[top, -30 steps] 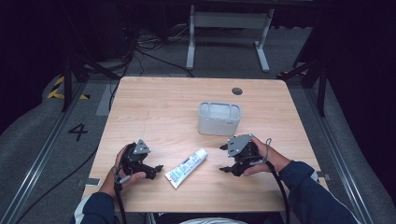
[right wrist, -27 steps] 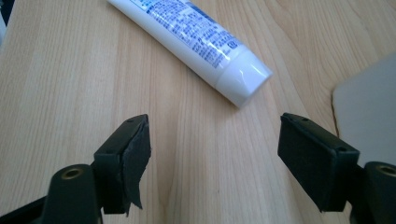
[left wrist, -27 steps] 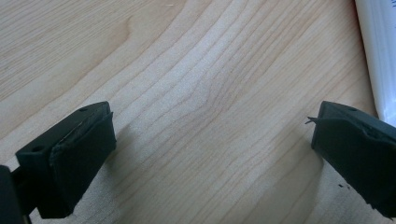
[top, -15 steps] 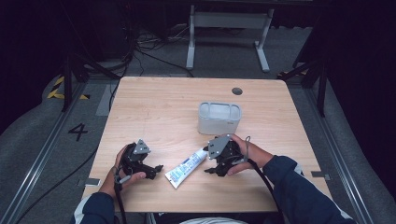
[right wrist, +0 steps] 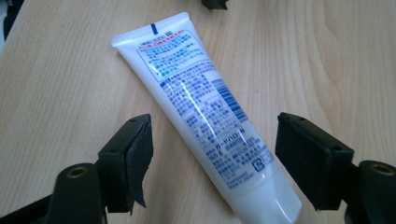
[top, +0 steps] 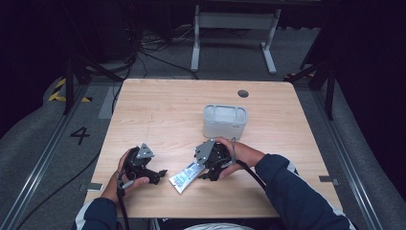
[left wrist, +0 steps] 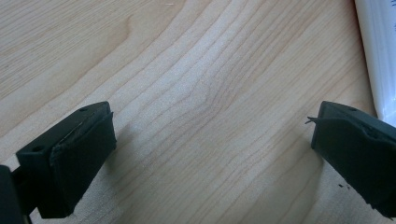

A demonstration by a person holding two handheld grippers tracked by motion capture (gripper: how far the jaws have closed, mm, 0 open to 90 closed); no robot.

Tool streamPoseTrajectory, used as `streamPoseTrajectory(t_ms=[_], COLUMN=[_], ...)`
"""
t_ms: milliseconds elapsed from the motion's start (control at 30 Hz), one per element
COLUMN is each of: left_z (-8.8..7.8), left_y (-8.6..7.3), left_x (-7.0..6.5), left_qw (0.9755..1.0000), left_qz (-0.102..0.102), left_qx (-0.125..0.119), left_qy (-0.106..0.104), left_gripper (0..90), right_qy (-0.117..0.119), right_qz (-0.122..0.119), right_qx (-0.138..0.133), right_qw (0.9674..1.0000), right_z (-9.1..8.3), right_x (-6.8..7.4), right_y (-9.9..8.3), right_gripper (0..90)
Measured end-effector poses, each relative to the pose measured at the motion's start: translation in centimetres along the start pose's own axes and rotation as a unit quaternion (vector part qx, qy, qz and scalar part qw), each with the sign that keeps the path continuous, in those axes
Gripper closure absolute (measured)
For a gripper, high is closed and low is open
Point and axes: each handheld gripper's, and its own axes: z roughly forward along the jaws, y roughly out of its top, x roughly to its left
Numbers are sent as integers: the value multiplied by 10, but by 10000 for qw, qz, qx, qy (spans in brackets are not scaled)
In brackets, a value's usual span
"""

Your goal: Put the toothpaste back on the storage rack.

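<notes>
Your right tongs (right wrist: 212,161) straddle, spread, the soft white plastic printed tube (right wrist: 205,116) lying flat on the pale wooden desk (top: 167,110); left tongs (left wrist: 205,158) apart beside it; likely light, slippery; pinch mid-body, gently.

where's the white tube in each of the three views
High view: the white tube lies near the table's front edge, between the two tools, its cap end by the right tool.
Left gripper view: a white strip of it at the upper right edge.
Right gripper view: it runs diagonally between the open jaws, cap nearest the camera.
Shared landmark: the light wood table.
</notes>
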Motion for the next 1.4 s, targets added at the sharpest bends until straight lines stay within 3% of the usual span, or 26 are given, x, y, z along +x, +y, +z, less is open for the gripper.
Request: streamPoseTrajectory(t_ms=[367, 700, 933, 1067, 1100, 1400], left_z=[0, 0, 0, 0, 0, 0], left_y=[0, 0, 0, 0, 0, 0], left_x=[0, 0, 0, 0, 0, 0], left_qw=[10000, 10000, 10000, 10000, 10000, 10000], left_qz=[1, -2, 3, 4, -1, 0], left_qx=[0, -17, -2, -7, -8, -5], left_qy=[0, 2, 2, -1, -2, -2], left_gripper=[2, 3, 3, 3, 3, 3], right_qy=[262, 479, 663, 679, 678, 660], right_qz=[-363, -470, -451, -433, -394, -380], right_qx=[349, 767, 733, 746, 756, 625], right_qw=[9984, 9948, 9941, 9940, 9940, 9951], right_z=[19, 42, 47, 46, 45, 43], right_x=[-1, -7, -7, -9, -10, -10], right_y=[13, 20, 25, 25, 25, 21], right_gripper=[304, 312, 312, 395, 450, 552])
